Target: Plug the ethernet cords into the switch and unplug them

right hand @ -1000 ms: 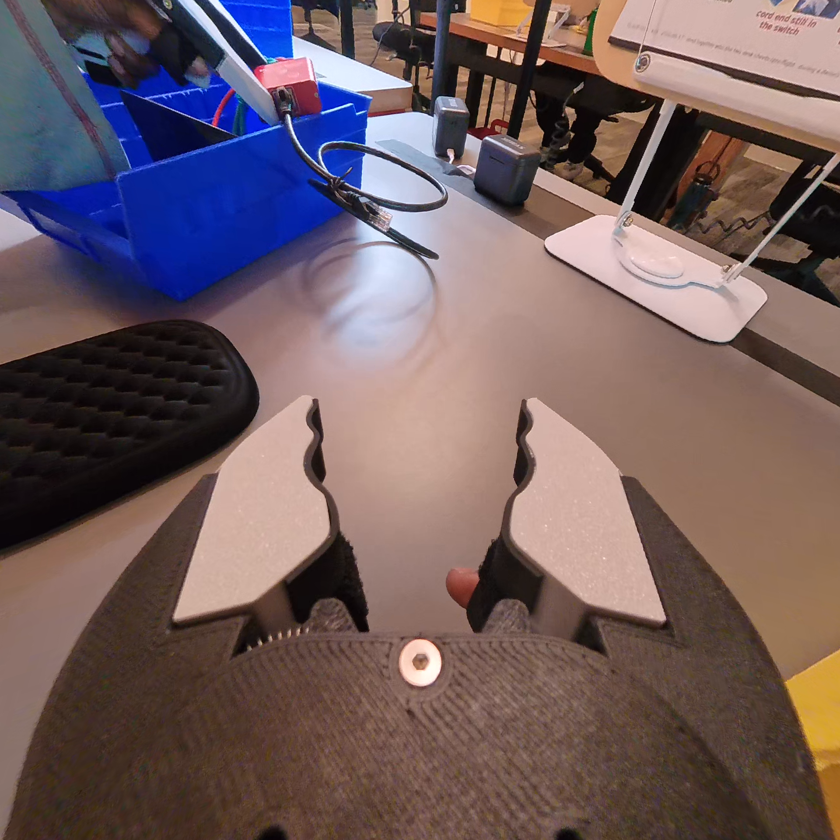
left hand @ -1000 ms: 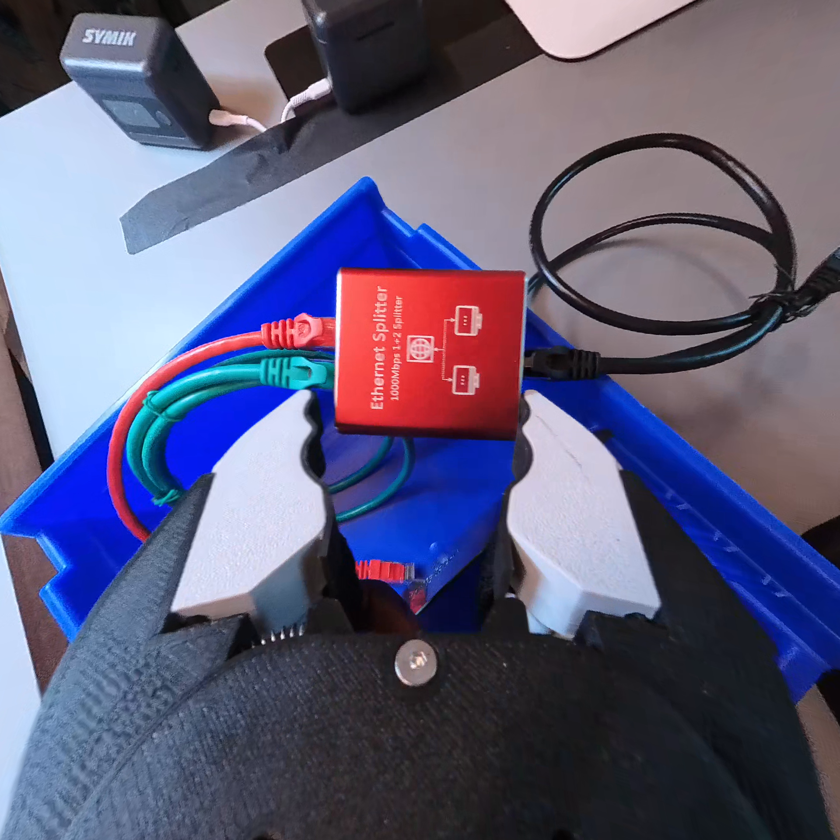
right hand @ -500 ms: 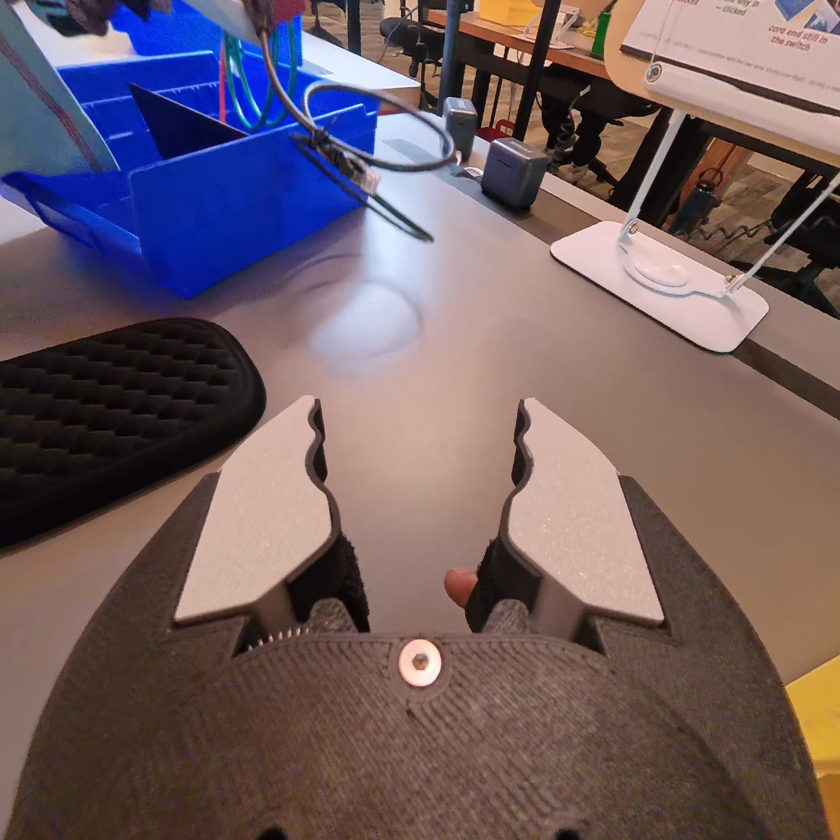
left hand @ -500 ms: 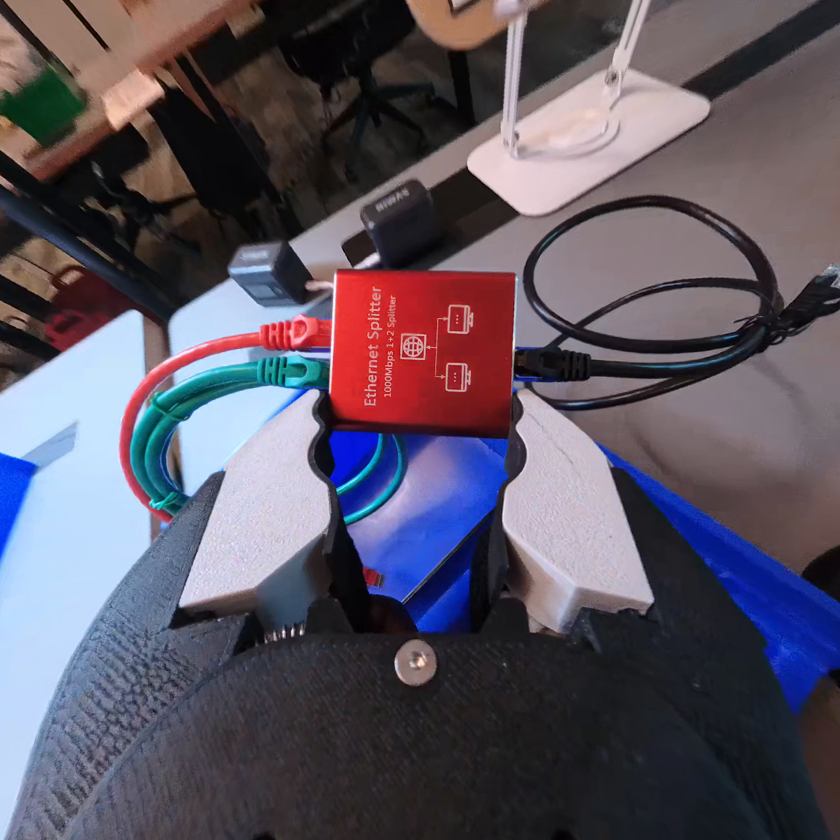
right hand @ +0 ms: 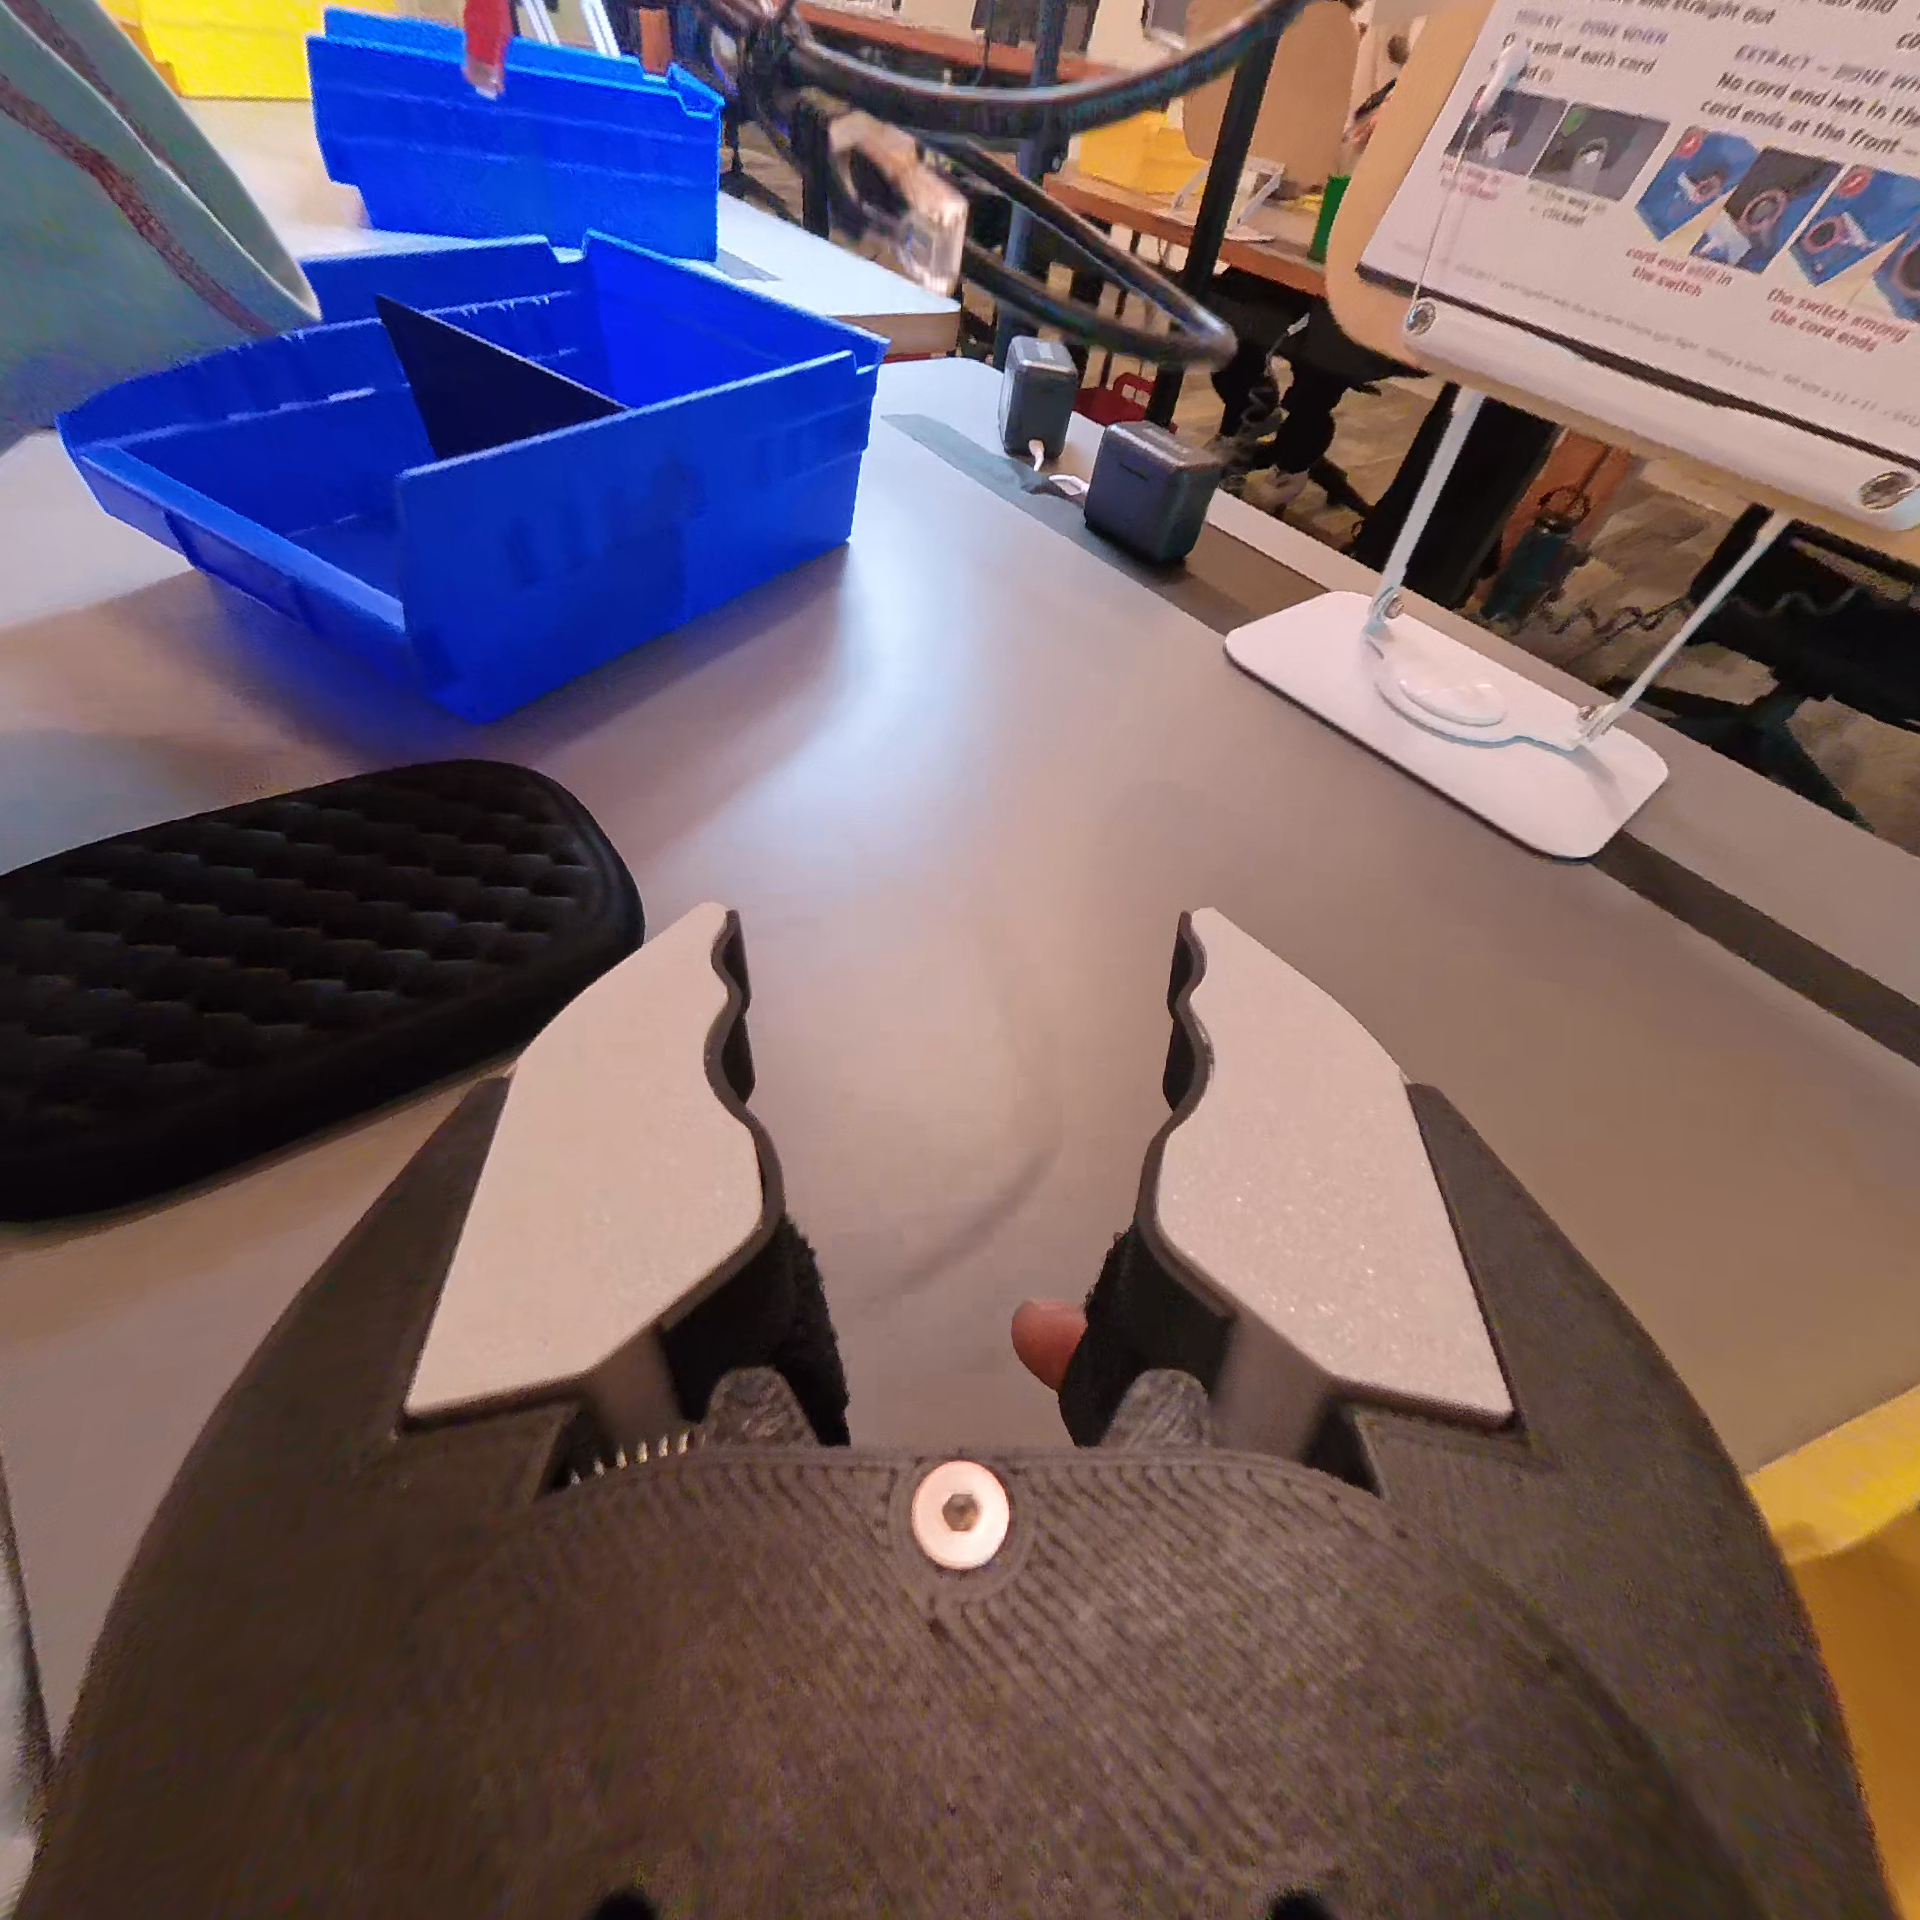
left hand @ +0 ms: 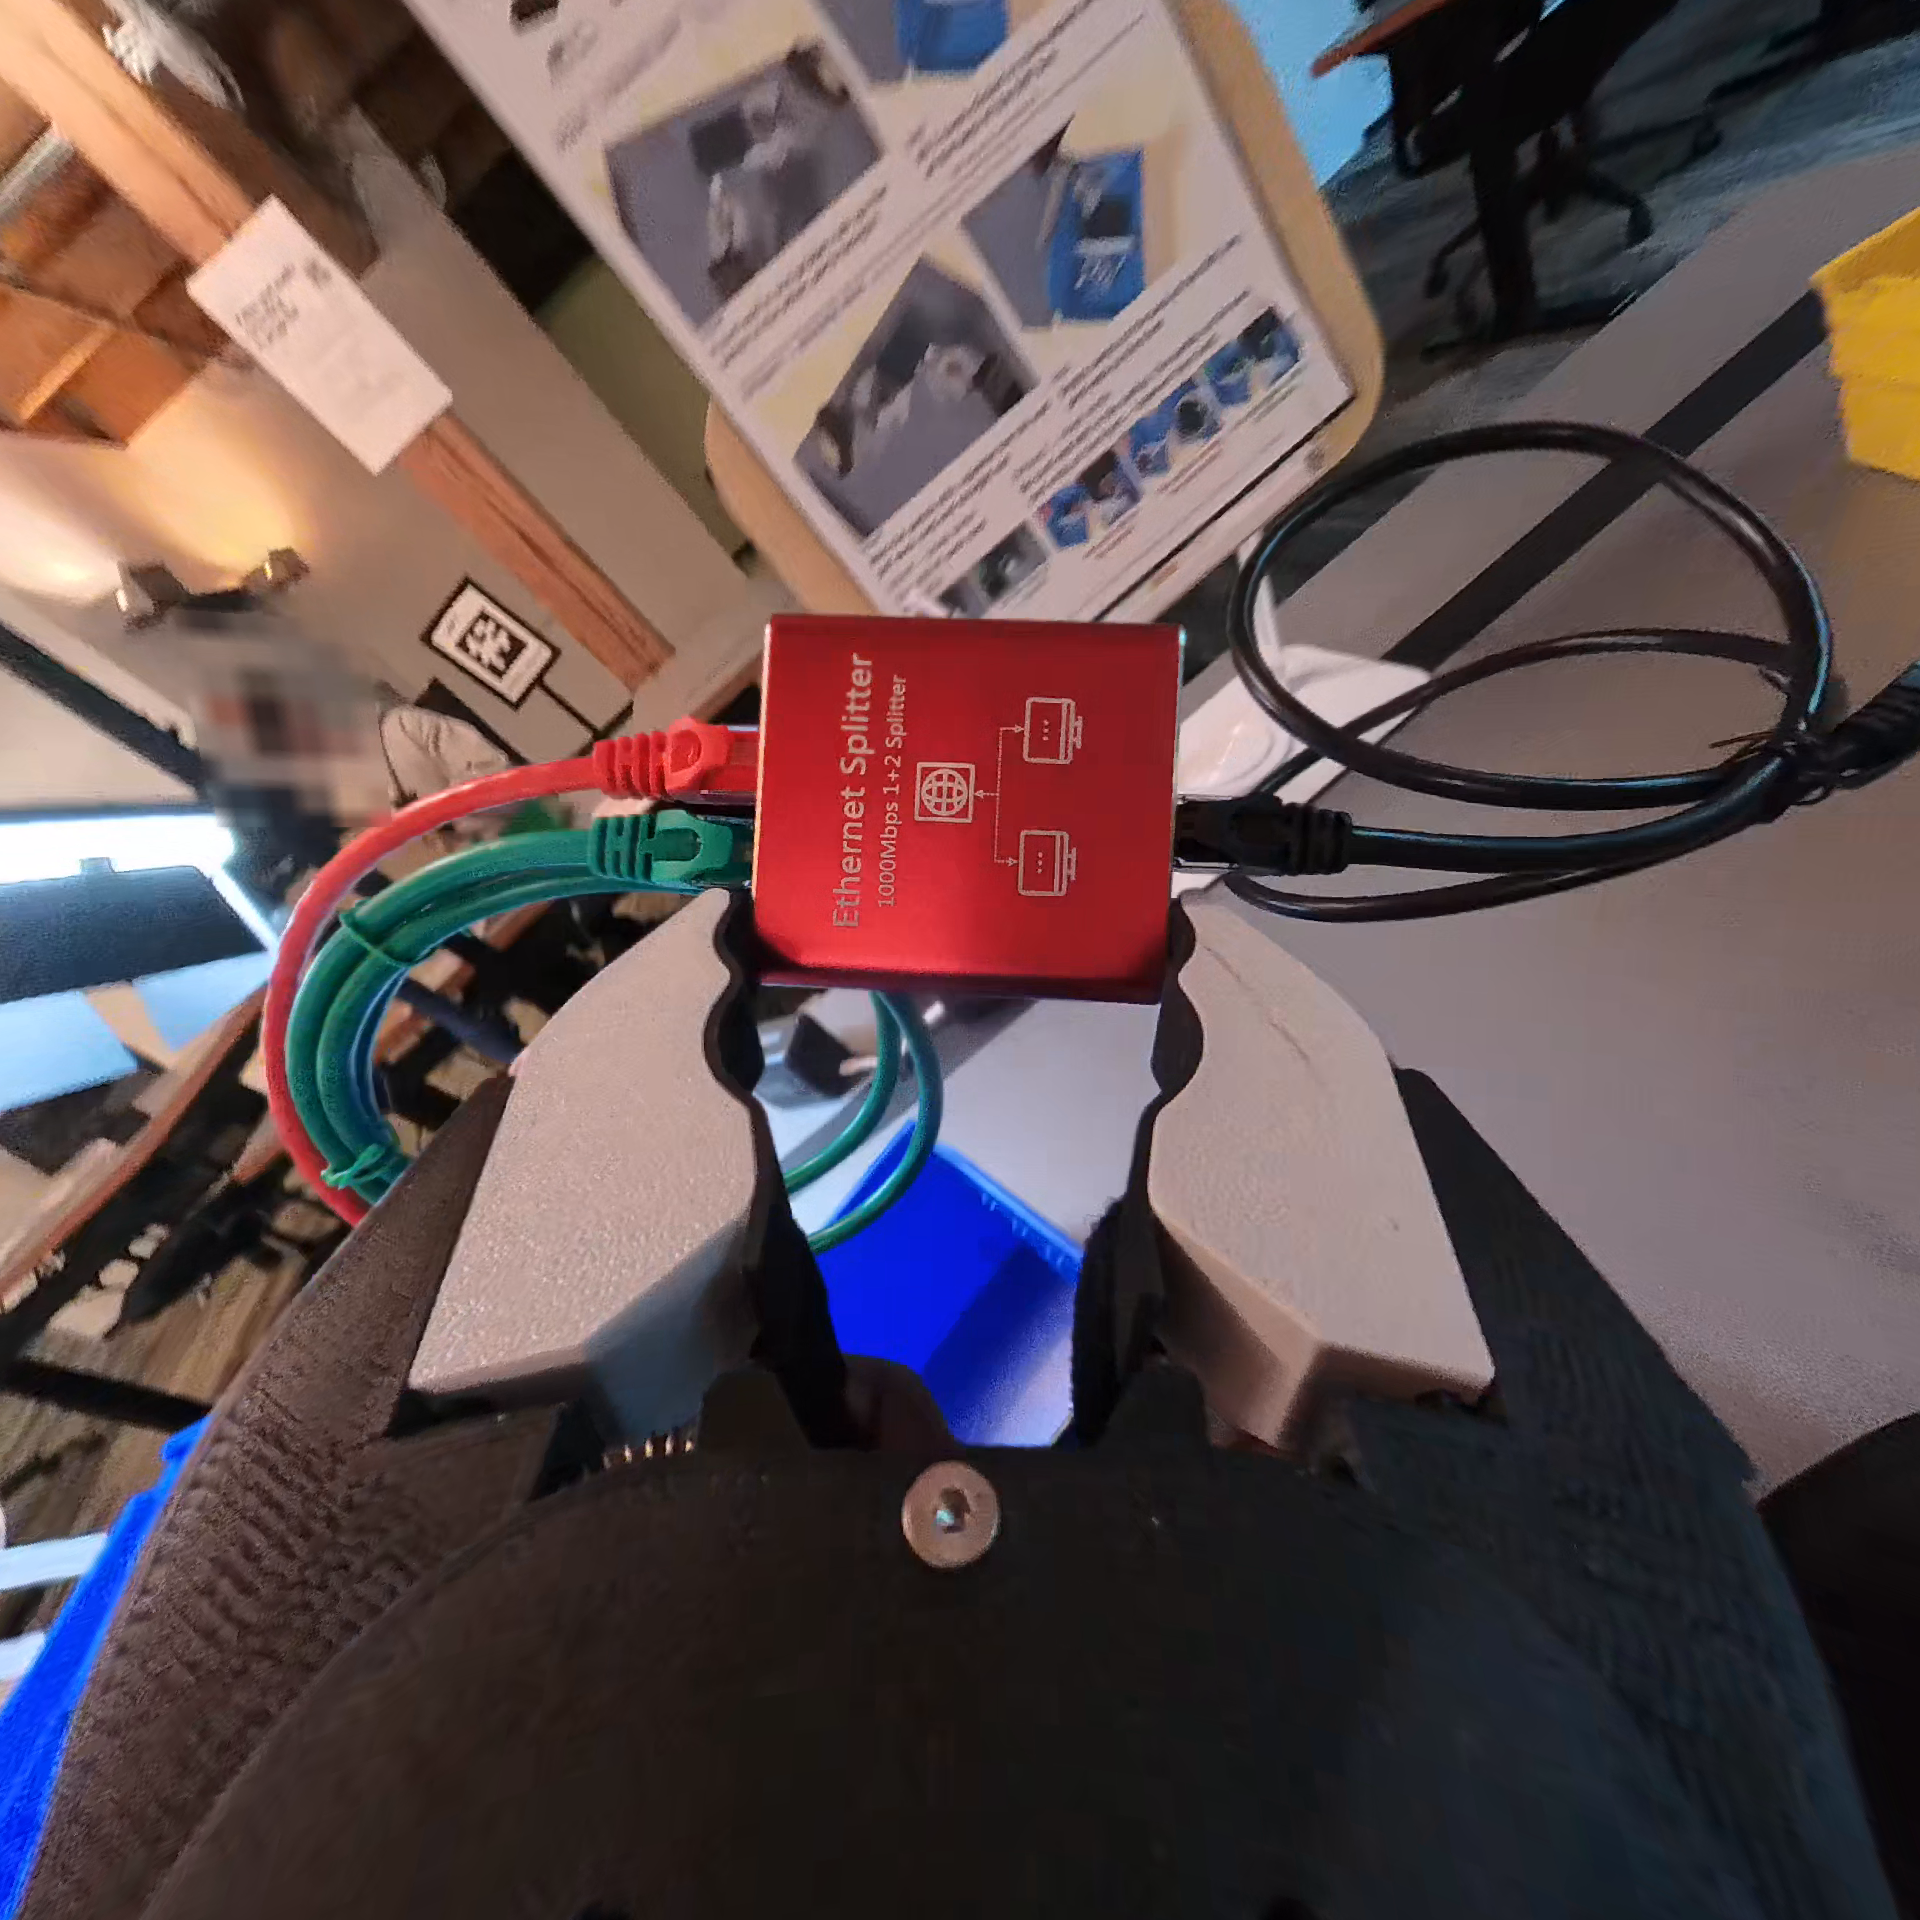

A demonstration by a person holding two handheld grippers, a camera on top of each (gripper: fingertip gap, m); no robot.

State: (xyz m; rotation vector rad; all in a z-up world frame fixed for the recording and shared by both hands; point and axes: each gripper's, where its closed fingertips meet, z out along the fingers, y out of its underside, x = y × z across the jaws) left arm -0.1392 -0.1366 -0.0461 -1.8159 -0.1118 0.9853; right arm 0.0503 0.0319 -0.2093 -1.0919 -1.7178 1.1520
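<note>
The grey table point(right hand: 1039, 790) filled the middle of the right wrist view, with the blue bin point(right hand: 623, 540) at the upper left of the frame and a black honeycomb pad point(right hand: 281, 966) at the left. The right gripper point(right hand: 956, 1018) was at the lower centre, its jaws wide apart and with nothing between them. In the left wrist view, the left gripper point(left hand: 956, 935) was closed on the lower edge of the red switch point(left hand: 966, 810) at the centre of the frame. The black cord point(left hand: 1507, 842) was plugged in its right side. The red cord point(left hand: 499, 800) and the green cord point(left hand: 499, 873) were plugged in its left side.
</note>
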